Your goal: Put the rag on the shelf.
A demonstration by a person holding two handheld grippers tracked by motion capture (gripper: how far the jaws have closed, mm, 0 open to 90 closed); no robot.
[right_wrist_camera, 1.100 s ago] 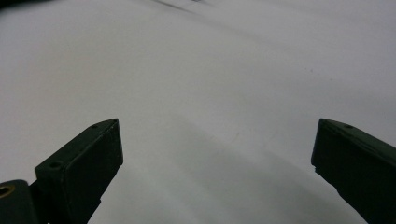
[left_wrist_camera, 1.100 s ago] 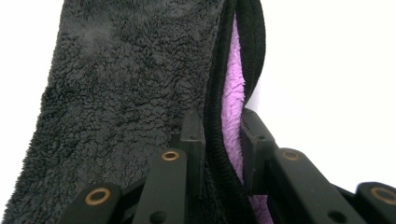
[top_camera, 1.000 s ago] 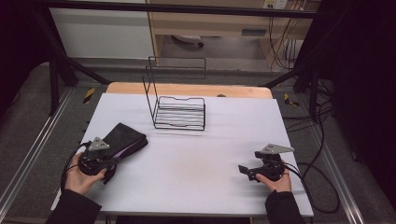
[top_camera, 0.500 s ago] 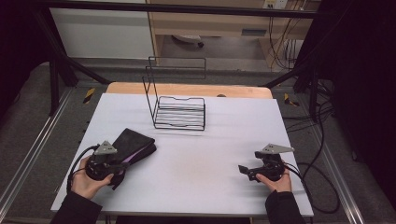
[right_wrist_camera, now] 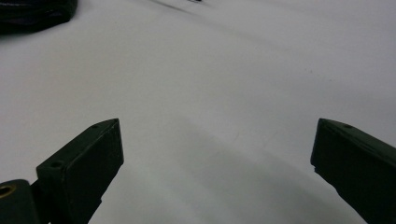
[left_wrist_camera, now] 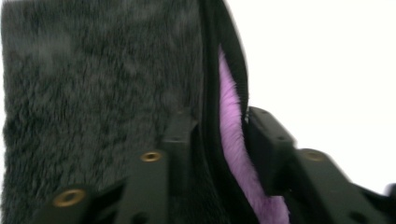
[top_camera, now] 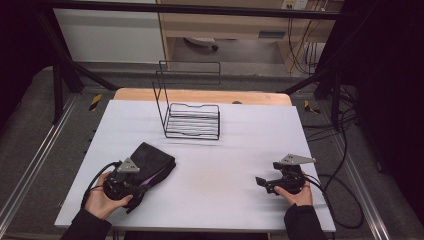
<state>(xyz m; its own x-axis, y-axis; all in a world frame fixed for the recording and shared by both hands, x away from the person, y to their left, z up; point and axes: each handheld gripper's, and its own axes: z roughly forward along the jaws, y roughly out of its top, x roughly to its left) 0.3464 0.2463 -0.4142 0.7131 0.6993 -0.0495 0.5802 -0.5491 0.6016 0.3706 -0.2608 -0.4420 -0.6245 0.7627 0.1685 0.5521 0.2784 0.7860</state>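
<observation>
White rectangular tabletop point(top_camera: 210, 150) at centre, over a light wooden board point(top_camera: 200, 96) showing at 12 o'clock. Beyond, a pale wooden cabinet point(top_camera: 225, 22). Grey carpeted floor point(top_camera: 30, 125) at 9 o'clock, tangled black cables point(top_camera: 345, 125) at 3 o'clock. Dim at the edges.

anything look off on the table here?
Mostly tidy. The black furry pouch lies askew near the left gripper, its edge gaping so the purple lining shows between the jaws, which have just been opening. The wire rack stands upright. No spills.
</observation>
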